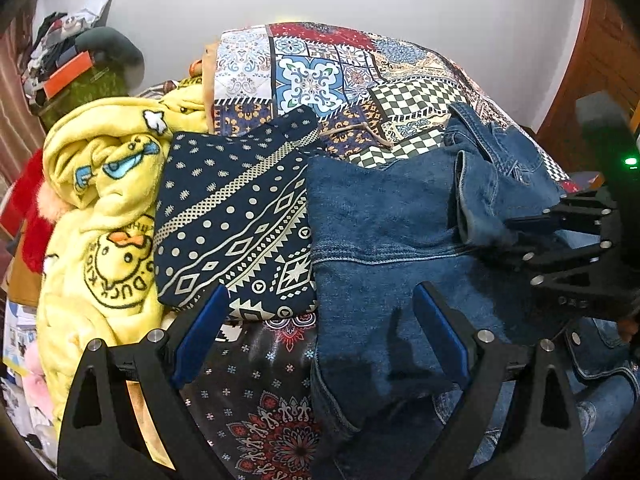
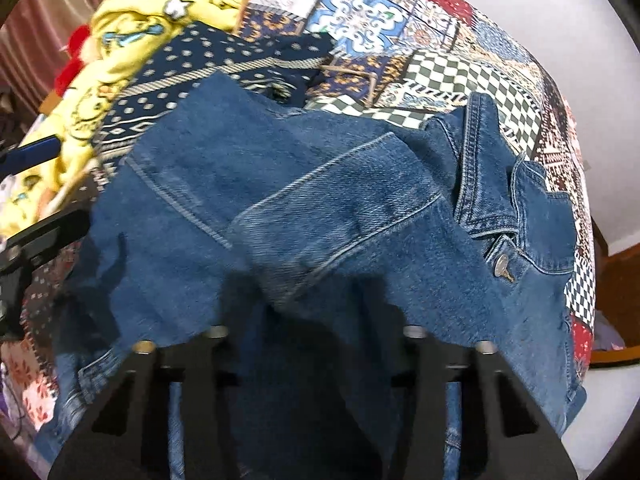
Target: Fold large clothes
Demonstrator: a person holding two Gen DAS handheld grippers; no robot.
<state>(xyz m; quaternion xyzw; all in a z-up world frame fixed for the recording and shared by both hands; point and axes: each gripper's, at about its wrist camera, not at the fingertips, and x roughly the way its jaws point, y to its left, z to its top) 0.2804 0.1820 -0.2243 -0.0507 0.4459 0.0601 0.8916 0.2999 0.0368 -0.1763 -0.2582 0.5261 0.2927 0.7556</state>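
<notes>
A blue denim jacket (image 1: 380, 220) (image 2: 320, 184) lies spread and rumpled on the patchwork bedspread (image 1: 312, 80), collar and a metal button (image 2: 501, 266) toward the right. My left gripper (image 1: 320, 320) hangs open above the jacket's left edge, its blue pads (image 1: 204, 328) wide apart and holding nothing. At the right edge of the left wrist view, my right gripper (image 1: 516, 236) is closed on a bunched fold of denim. In the right wrist view that fold drapes over the right gripper (image 2: 316, 332) and hides its fingertips.
A folded navy patterned cloth (image 1: 240, 220) lies left of the jacket, and a yellow duck blanket (image 1: 104, 208) is heaped beyond it. A cluttered pile (image 1: 76, 64) stands at the far left against the white wall. Wooden furniture (image 1: 600, 60) is at the right.
</notes>
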